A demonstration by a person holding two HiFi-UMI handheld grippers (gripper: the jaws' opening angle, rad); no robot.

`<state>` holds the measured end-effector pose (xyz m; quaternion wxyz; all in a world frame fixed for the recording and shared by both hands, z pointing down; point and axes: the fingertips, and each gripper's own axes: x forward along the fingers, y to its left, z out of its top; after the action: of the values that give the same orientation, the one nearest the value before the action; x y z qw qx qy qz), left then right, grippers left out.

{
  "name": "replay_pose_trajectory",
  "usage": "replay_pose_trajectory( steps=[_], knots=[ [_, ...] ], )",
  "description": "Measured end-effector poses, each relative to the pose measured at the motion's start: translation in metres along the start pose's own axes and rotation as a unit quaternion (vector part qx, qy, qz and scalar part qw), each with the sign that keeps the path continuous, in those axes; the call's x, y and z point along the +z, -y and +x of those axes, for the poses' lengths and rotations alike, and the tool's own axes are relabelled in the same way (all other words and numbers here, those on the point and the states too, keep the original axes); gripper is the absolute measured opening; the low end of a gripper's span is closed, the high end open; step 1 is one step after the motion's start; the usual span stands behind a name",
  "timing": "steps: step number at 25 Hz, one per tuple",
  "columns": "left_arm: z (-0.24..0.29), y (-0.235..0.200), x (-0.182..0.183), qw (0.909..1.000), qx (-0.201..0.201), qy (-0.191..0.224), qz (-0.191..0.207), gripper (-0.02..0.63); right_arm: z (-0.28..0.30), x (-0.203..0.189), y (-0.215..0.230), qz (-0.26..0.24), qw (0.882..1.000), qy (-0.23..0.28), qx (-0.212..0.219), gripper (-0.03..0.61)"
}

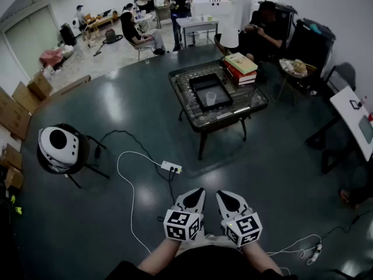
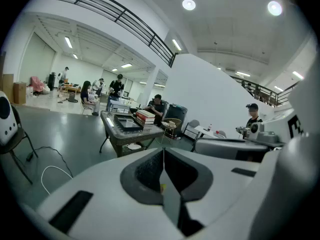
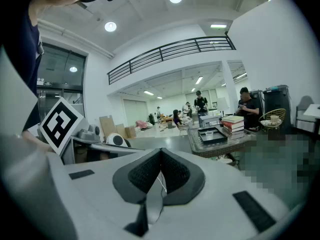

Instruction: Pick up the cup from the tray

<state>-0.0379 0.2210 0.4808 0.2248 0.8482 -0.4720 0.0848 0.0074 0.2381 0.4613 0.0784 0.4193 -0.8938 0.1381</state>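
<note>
A clear plastic cup [image 1: 211, 100] stands upright in a black tray [image 1: 210, 90] on a low dark table [image 1: 192, 113], well ahead of me. The cup [image 3: 209, 133] and tray [image 3: 212, 136] show small in the right gripper view, and the tray [image 2: 127, 122] also appears far off in the left gripper view. My left gripper [image 1: 199, 191] and right gripper [image 1: 222, 195] hover side by side close to my body, far short of the table. Both are shut with nothing between their jaws.
A stack of books [image 1: 241, 69] lies on the table's right end. A white power strip [image 1: 171, 168] and its cables lie on the dark floor between me and the table. A round white device sits on a stand [image 1: 60, 148] at left. Several people sit and stand farther back.
</note>
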Motion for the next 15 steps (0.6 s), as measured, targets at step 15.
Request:
replay_pose_trajectory(
  steps=[15],
  knots=[
    [-0.042,0.038,-0.022,0.9994,0.024,-0.015,0.02,0.017,-0.05,-0.015,-0.028,-0.011,1.0,-0.014,0.014,0.012]
  ],
)
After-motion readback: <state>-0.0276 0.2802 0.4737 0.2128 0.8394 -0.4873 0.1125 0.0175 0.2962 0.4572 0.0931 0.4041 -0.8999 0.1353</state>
